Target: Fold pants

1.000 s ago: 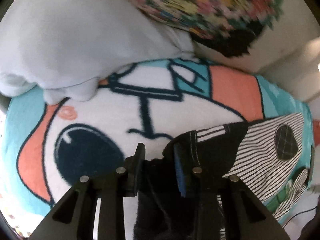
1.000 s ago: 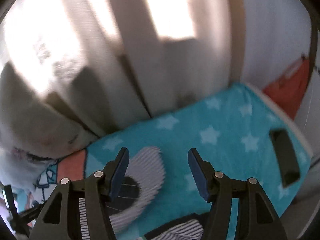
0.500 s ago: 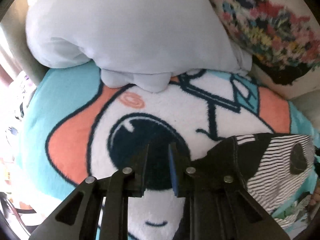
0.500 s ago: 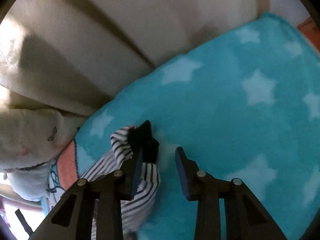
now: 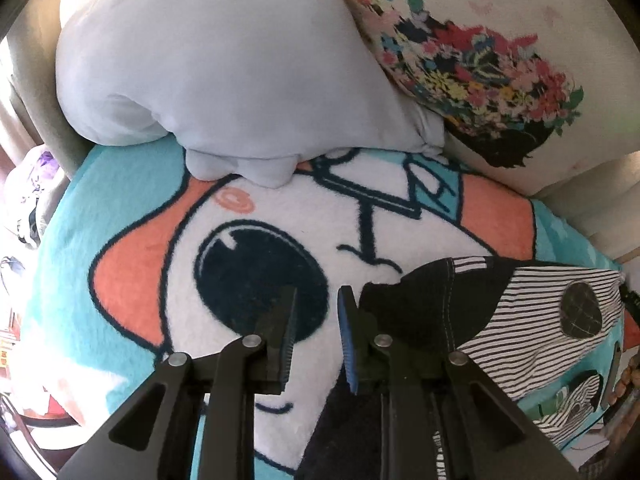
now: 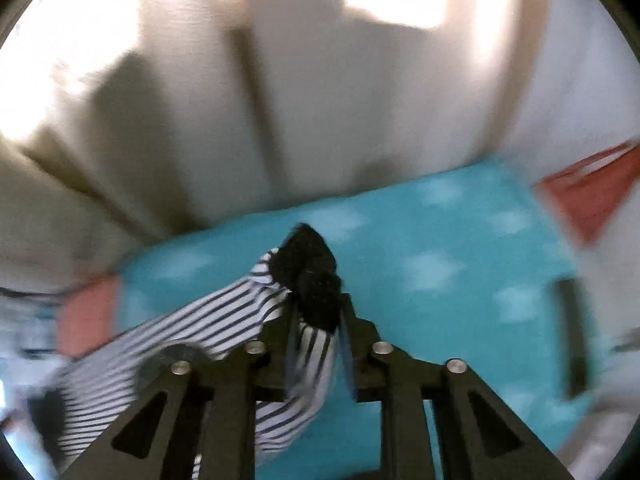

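Observation:
The pants (image 5: 532, 320) are black-and-white striped with a black waistband and black patches, lying on a cartoon blanket (image 5: 120, 272) on a couch. In the left wrist view my left gripper (image 5: 316, 300) is open and empty, just left of the black waistband edge (image 5: 404, 300), over the blanket's dark eye print. In the right wrist view my right gripper (image 6: 318, 312) is shut on the pants' black cuff end (image 6: 308, 268), and the striped leg (image 6: 192, 340) trails down to the left, lifted off the blanket.
A large white pillow (image 5: 208, 64) and a floral cushion (image 5: 480, 48) lie at the back of the blanket. Beige couch back cushions (image 6: 280, 100) rise behind the blue starred blanket (image 6: 460, 272). A dark flat object (image 6: 574, 340) lies at the right.
My right gripper closed on the pants' cuff end and lifted it. My left gripper let go of the black waistband, moved left and opened slightly.

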Action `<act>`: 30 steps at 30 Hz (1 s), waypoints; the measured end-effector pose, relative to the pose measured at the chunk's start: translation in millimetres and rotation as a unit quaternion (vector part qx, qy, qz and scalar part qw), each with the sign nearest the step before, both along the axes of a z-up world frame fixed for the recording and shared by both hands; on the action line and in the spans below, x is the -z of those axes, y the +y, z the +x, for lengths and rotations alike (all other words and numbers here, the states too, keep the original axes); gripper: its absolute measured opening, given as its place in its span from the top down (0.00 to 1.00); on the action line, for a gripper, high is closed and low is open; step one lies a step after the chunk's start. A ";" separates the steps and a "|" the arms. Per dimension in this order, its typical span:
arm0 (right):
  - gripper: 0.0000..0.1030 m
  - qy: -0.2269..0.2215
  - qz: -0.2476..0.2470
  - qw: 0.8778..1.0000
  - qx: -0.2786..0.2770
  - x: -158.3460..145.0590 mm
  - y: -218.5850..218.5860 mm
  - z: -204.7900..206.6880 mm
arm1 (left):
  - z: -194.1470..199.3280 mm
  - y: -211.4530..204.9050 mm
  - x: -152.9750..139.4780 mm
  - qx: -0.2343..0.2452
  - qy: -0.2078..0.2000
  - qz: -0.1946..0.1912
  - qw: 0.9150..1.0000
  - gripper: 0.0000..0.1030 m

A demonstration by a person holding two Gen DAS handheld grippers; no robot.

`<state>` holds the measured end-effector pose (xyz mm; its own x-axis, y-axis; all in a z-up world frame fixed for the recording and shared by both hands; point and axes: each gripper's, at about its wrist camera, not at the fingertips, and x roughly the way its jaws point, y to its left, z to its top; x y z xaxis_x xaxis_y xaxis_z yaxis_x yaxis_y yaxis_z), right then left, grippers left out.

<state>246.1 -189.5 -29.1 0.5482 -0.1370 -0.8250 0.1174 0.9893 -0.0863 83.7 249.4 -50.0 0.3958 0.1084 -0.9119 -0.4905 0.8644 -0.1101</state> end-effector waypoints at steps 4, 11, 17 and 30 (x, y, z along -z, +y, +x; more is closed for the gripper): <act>0.49 0.017 -0.022 0.998 0.065 10.1 -31.1 -2.4 | 0.0 -4.6 -5.7 0.005 0.006 -0.005 1.000 0.74; 0.48 0.033 0.145 0.989 -0.028 -7.8 -55.2 -46.9 | -12.8 -14.6 -7.5 0.038 0.008 -0.011 0.999 0.59; 0.39 0.065 0.177 0.982 -0.017 19.4 -104.1 -84.3 | -70.6 6.2 12.3 -0.002 -0.002 -0.106 0.994 0.51; 0.37 0.104 0.289 0.951 -0.027 58.6 -116.2 -101.8 | -75.9 -52.6 35.9 0.039 0.031 -0.099 0.994 0.67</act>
